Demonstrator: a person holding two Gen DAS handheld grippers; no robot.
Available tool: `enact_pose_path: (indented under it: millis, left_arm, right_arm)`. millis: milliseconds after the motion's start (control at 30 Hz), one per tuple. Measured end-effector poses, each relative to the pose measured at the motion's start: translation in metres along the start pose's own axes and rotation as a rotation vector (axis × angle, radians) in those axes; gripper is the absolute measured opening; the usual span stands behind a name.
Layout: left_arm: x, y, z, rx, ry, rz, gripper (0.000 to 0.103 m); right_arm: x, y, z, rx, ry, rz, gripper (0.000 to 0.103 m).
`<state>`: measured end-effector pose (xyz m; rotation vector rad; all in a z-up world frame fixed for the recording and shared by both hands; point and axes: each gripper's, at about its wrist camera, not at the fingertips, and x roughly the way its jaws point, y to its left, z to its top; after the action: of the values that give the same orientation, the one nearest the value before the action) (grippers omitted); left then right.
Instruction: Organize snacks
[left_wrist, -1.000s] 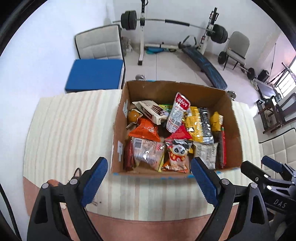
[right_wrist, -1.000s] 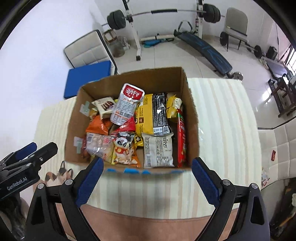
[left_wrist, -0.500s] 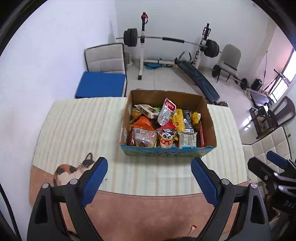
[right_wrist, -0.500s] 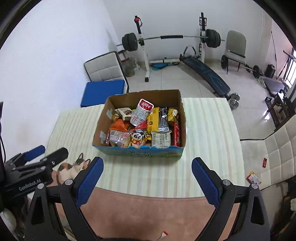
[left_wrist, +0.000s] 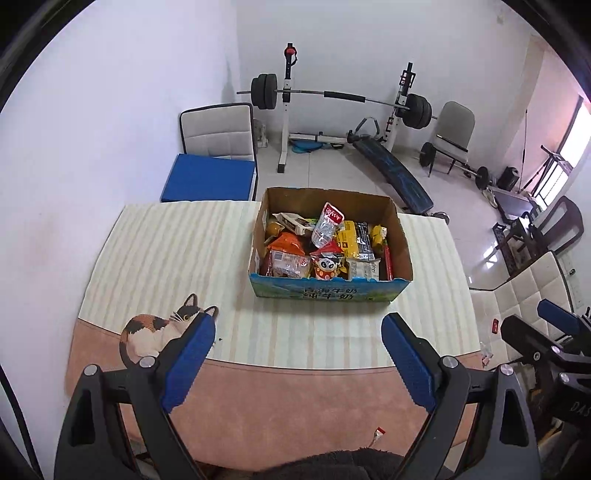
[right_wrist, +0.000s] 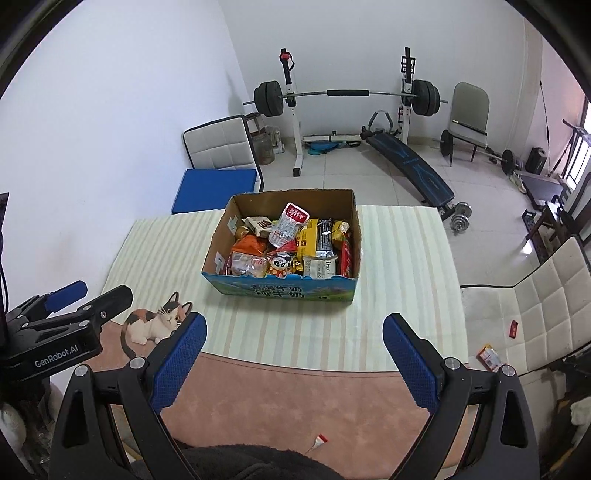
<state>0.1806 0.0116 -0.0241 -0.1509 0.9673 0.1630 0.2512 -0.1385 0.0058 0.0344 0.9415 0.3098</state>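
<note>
The cardboard box (left_wrist: 328, 288) of snacks (left_wrist: 325, 243) sits on the table (left_wrist: 166, 258) at twelve o'clock from both grippers. The left gripper (left_wrist: 297, 349) and right gripper (right_wrist: 293, 345) hang spread wide, empty — well short of it. Best approach: descend over one top packet — squarely.

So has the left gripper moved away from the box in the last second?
Yes. The left gripper has pulled back toward the person: the box, once right at its fingertips, now sits farther off, with bare tablecloth between.
</note>
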Motion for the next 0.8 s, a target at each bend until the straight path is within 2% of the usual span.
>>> enact_pose_path:
  millis: [233,300,433,800]
  left_arm:
    - [0.003,-0.003,0.004,0.002,-0.05,0.038,0.093]
    - [0.007,-0.002,0.007,-0.001,-0.066,0.052,0.1]
    - [0.014,-0.003,0.015,0.001,-0.105,0.076,0.101]
    - [0.032,-0.008,0.031,0.02,-0.125,0.096,0.101]
  right_arm:
    - [0.003,-0.002,0.008,-0.004,-0.066,-0.057,0.101]
    - [0.009,-0.002,0.013,-0.006,-0.087,-0.077,0.101]
    - [0.019,-0.001,0.023,-0.005,-0.118,-0.099,0.101]
    - [0.045,-0.003,0.043,0.009,-0.139,-0.12,0.102]
